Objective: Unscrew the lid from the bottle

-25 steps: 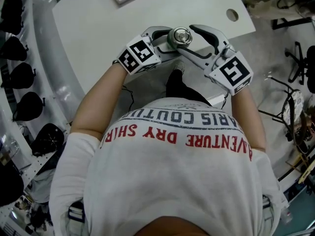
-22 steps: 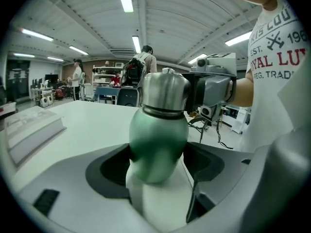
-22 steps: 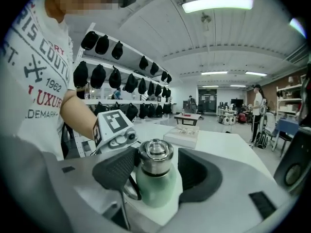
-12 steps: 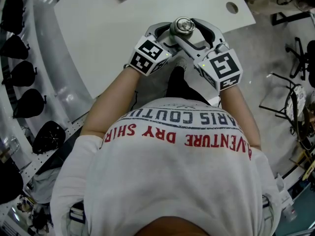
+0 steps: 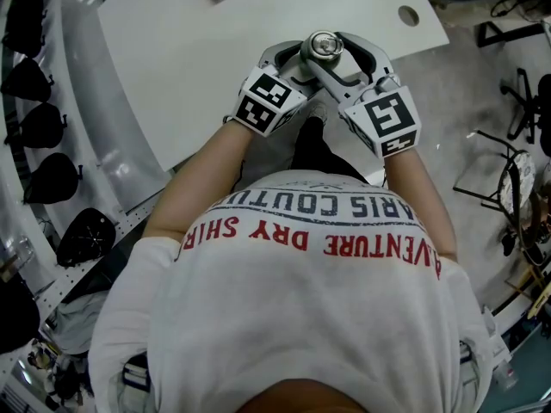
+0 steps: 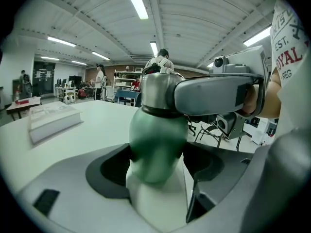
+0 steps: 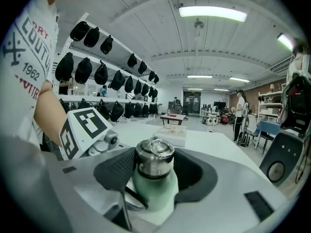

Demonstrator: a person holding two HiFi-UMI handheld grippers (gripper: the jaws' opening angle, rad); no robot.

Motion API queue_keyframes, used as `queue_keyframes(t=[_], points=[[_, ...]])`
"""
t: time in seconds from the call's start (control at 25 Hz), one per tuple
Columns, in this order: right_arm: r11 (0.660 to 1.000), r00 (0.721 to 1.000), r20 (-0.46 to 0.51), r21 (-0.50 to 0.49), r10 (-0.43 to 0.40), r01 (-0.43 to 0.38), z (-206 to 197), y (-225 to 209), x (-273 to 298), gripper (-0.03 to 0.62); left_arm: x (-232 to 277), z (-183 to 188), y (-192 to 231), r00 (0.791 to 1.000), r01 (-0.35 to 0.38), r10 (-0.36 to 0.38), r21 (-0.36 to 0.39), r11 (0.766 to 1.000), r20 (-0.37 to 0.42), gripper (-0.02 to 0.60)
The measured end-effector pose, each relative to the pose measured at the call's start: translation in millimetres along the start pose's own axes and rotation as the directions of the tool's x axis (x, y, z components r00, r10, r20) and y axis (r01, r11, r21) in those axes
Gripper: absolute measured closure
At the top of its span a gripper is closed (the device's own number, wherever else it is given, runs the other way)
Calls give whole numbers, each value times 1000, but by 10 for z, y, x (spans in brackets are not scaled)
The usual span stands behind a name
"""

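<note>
At the table (image 5: 215, 58), left gripper (image 6: 156, 161) clamps the bottle (image 7: 151, 191); right gripper's (image 7: 155, 174) just-closing jaws apparently pinch its lid (image 5: 323, 46).

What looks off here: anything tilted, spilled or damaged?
Nothing stands out. The green bottle sits upright in the left tool, its steel lid seated straight; the right tool has just been closing its jaws around that lid. No spill or damage visible.
</note>
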State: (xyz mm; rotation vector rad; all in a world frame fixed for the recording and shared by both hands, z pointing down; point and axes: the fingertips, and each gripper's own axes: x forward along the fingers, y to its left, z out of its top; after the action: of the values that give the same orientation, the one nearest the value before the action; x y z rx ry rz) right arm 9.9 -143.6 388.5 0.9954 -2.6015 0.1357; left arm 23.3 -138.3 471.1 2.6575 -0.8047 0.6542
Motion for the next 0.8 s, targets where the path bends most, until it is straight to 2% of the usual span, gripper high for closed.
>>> queue_keyframes(t=[0.36,0.6,0.8], points=[[997,997,11,-13,72,-72,-5,9,-5,355,-6,6,-2,1000,22,-22,11,1000,-4,227],[987,988,5,-42,154,-154,-11,23,-9,355,-9,10,-15,994,101,-99,55,993,-37,227],[967,969,-12,-62,247,-247,-7,56,-6,355,-27,-15,-30,978,200,-194,99,975,-75,227]])
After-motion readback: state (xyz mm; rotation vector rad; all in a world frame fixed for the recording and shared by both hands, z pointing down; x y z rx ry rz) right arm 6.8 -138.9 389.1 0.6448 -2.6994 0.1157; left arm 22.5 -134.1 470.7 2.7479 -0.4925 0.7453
